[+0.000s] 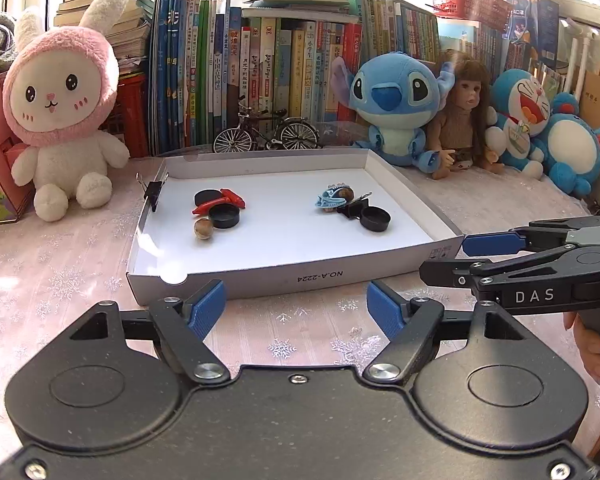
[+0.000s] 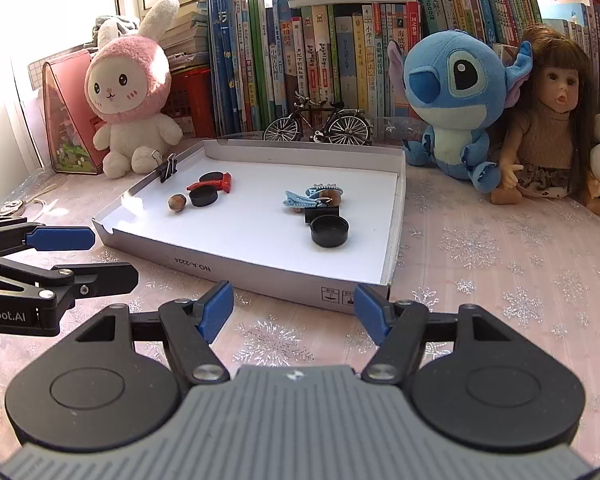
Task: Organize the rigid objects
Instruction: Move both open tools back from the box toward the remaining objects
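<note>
A shallow white cardboard tray [image 1: 260, 280] [image 2: 260, 276] lies on the pink tablecloth. Its left half holds a red chili [image 1: 220, 202] [image 2: 220, 184], black round caps [image 1: 224, 216] [image 2: 204, 197] and a brown nut [image 1: 203, 228] [image 2: 177, 202]. To the right lie a blue hair clip [image 1: 332, 198] [image 2: 300, 199], a black binder clip [image 1: 350, 210] [image 2: 322, 213] and another black cap [image 1: 375, 218] [image 2: 329, 231]. My left gripper [image 1: 296, 300] [image 2: 92, 258] hangs open before the tray's front wall. At the front right corner my right gripper [image 2: 295, 302] [image 1: 466, 258] is open too, holding nothing.
A second binder clip [image 1: 154, 190] grips the tray's left wall. Behind the tray stand a toy bicycle [image 1: 266, 132], a pink rabbit plush [image 1: 60, 120], a blue plush [image 1: 396, 104], a doll [image 1: 464, 120] and a row of books. A person's hand [image 1: 588, 340] holds the right gripper's handle.
</note>
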A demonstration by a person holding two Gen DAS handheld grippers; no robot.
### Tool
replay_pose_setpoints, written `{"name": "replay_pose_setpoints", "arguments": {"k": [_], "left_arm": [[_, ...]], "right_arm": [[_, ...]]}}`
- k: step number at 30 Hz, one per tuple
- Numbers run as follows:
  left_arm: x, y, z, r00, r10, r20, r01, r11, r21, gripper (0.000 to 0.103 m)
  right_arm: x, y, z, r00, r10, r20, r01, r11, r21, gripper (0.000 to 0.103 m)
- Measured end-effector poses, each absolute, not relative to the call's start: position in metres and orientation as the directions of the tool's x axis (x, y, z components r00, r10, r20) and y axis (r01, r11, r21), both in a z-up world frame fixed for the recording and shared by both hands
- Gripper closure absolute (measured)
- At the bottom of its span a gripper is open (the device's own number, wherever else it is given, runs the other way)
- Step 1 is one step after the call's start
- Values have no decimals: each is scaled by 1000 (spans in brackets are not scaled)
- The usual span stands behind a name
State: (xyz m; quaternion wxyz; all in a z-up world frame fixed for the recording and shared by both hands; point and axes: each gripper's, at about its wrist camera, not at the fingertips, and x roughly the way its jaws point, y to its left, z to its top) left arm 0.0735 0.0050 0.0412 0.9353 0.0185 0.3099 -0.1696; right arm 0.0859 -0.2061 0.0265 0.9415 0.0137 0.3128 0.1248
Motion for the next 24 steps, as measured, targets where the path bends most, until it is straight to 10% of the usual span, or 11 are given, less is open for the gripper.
{"name": "replay_pose_setpoints", "arguments": {"k": [24], "left_arm": [[12, -13, 23, 706, -368, -606, 459, 888, -4, 26]], "right_arm": [[67, -208, 19, 771, 230, -594, -225, 971, 84, 22]]}}
